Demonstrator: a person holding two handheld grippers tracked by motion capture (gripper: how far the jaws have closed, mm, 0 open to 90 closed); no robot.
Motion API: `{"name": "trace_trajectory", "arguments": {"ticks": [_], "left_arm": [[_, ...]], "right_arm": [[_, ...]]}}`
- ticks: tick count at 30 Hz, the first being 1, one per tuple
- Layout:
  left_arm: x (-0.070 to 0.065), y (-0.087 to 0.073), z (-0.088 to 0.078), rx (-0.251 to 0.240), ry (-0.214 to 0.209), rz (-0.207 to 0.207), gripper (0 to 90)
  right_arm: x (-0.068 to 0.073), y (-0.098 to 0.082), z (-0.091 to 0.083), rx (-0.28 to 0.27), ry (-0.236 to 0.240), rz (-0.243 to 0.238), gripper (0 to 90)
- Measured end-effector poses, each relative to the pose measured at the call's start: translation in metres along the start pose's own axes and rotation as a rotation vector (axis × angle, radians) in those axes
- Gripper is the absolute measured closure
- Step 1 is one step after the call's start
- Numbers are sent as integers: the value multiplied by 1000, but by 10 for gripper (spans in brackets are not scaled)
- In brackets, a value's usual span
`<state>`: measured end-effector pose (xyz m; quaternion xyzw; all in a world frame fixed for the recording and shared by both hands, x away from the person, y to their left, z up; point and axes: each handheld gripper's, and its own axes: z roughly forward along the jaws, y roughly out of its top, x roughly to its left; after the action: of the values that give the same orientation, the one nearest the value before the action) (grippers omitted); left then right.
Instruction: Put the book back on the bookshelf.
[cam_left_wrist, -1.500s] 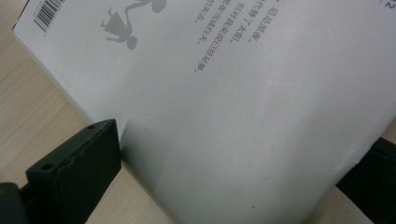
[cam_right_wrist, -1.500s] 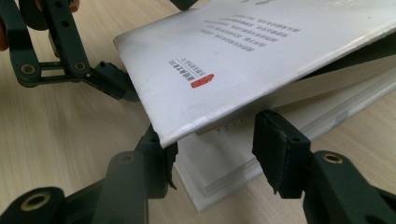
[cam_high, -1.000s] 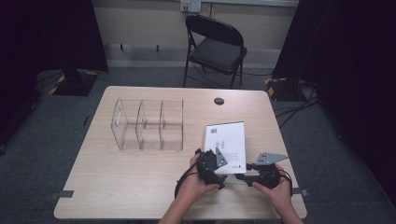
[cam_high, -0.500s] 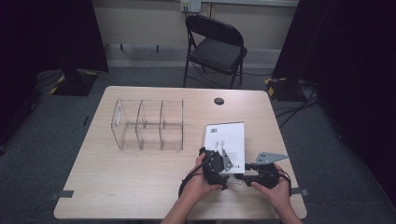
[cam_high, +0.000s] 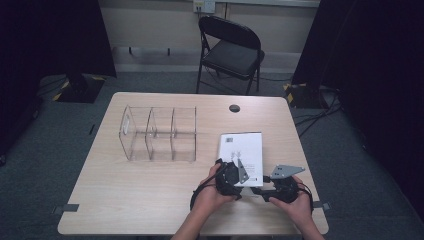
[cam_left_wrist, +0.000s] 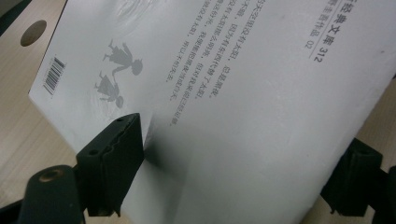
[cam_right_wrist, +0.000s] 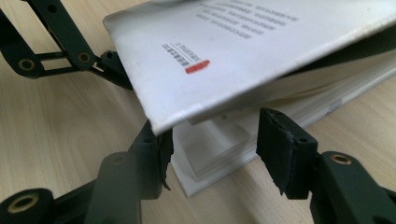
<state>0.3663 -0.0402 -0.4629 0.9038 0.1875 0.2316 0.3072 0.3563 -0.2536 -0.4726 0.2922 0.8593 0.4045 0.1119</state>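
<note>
Black jaws of the left gripper have just been closing across the white book, one pad on its cover, though whether they pinch it I cannot tell. The right gripper has just been opening its jaws, parted around the book's near corner beneath the lifted cover. The book lies at the near right of the wooden worktop, well apart from a clear divided organiser.

Left gripper jaws have just been closing, now astride the near edge of the white book. Right gripper jaws have just been opening at the book's lifted cover corner.
</note>
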Motion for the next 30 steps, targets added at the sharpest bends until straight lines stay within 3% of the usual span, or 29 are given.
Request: {"name": "trace_trajectory", "arguments": {"ticks": [3, 7, 14, 21, 22, 24, 30], "left_arm": [[0, 1, 0, 1, -5, 7, 175], [0, 0, 0, -2, -4, 7, 179], [-1, 0, 0, 6, -1, 23, 171], [-2, 0, 3, -14, -7, 2, 87], [-1, 1, 4, -9, -3, 17, 77], [-2, 2, 6, -34, 4, 0, 76], [0, 3, 12, -26, 16, 15, 29]], "right_arm": [[-3, -2, -1, 20, -27, 5, 458], [-6, -3, -2, 2, -42, 38, 480], [-3, -2, 4, -2, -77, 21, 513], [-1, 0, 0, -38, -73, 24, 529], [-1, 0, 0, -42, -75, 26, 529], [-1, 1, -1, -49, -67, 27, 530], [-2, 1, -2, -64, -46, 42, 530]]}}
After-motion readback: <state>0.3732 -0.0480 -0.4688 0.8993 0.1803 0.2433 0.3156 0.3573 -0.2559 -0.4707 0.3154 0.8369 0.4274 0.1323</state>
